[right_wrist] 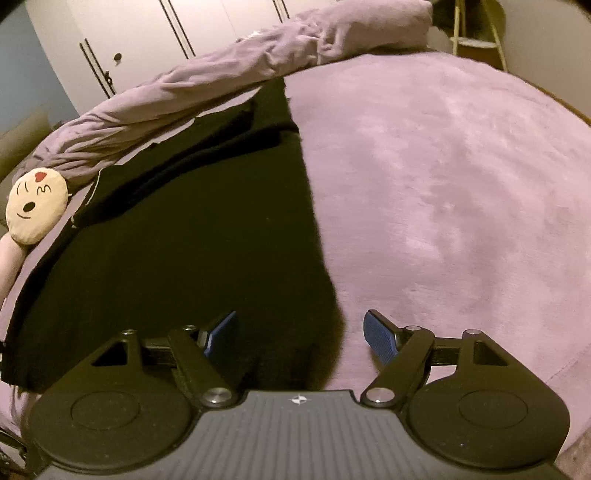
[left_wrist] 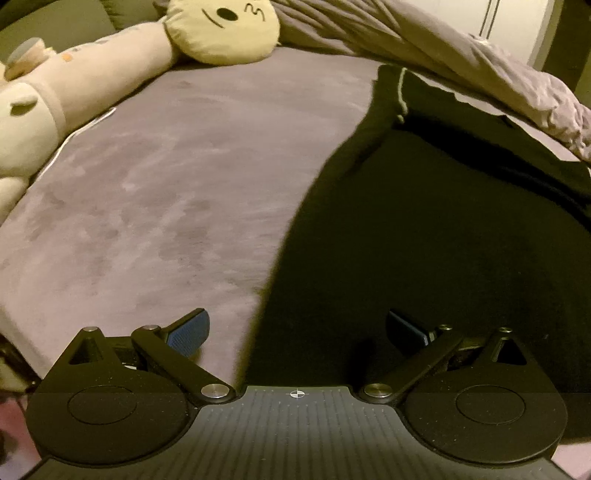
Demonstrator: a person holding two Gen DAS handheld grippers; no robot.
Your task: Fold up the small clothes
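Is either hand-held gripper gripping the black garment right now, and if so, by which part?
Nothing is held. The left hand-held gripper and right hand-held gripper both stand open over the black garment, each straddling a side edge, pads not pressing it.

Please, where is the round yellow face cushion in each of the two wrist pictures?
Left wrist view: the yellow face cushion is at the top edge, left of centre, beside a long plush toy.
Right wrist view: the cushion is at the far left edge, at mid height.
Shared landmark: the black garment spread on the purple bedspread.
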